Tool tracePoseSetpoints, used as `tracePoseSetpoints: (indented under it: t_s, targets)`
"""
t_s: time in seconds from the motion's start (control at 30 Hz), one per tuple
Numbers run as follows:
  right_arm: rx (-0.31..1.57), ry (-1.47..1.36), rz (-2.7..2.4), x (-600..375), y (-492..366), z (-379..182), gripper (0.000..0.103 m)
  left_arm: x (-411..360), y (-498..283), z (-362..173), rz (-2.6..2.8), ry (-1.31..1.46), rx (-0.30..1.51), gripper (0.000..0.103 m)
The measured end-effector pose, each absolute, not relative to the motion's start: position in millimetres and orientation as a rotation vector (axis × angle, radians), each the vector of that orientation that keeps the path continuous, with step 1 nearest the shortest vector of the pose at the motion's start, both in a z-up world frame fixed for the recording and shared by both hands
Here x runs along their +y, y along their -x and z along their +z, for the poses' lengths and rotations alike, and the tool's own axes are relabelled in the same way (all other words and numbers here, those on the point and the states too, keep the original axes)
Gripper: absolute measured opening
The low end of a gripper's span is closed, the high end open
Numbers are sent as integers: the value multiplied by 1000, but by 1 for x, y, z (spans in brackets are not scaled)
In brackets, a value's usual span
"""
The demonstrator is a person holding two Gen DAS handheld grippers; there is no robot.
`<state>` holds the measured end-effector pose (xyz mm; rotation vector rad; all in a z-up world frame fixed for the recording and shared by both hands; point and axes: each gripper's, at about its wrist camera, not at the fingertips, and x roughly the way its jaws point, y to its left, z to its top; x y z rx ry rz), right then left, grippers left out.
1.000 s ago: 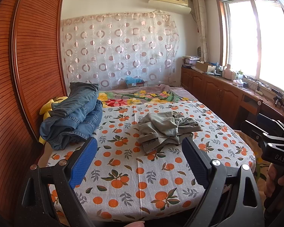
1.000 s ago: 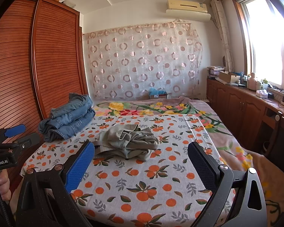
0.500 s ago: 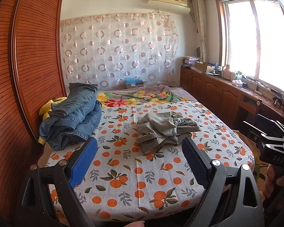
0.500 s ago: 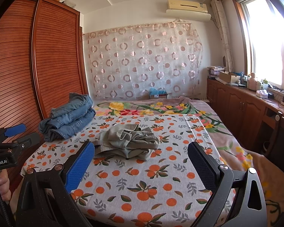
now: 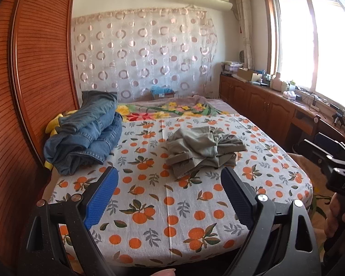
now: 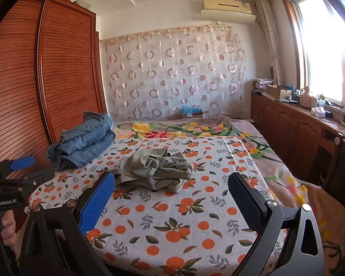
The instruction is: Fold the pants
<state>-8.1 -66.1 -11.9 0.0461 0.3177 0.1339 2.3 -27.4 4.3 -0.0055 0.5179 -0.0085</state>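
Crumpled grey-green pants [image 5: 203, 150] lie in a heap in the middle of the bed, also seen in the right wrist view [image 6: 155, 169]. My left gripper [image 5: 169, 179] is open and empty, held above the near part of the bed, short of the pants. My right gripper [image 6: 171, 184] is open and empty, also short of the heap. Each gripper shows at the edge of the other's view: the right one [image 5: 333, 163] and the left one [image 6: 13, 172].
A pile of folded blue jeans [image 5: 85, 133] lies at the bed's left edge by the wooden wardrobe [image 5: 23, 92]. The orange-print sheet [image 5: 172, 207] covers the bed. A wooden cabinet [image 6: 299, 128] with clutter runs along the right wall under the window.
Both grippers have stayed almost still, with only a slight drift toward the bed. The pants have not moved.
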Motion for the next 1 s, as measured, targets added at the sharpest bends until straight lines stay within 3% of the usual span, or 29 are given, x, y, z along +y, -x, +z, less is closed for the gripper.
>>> tracePoseSetpoints:
  t_s: [0.63,1.0]
  targets:
    - [395,-40,77,-85,-14,-23,99,-7,-68,-78,-56,-26,741,91]
    - [432,29,94,-85,-33,-25,99,2,-101,-88,-44,-100,765,91]
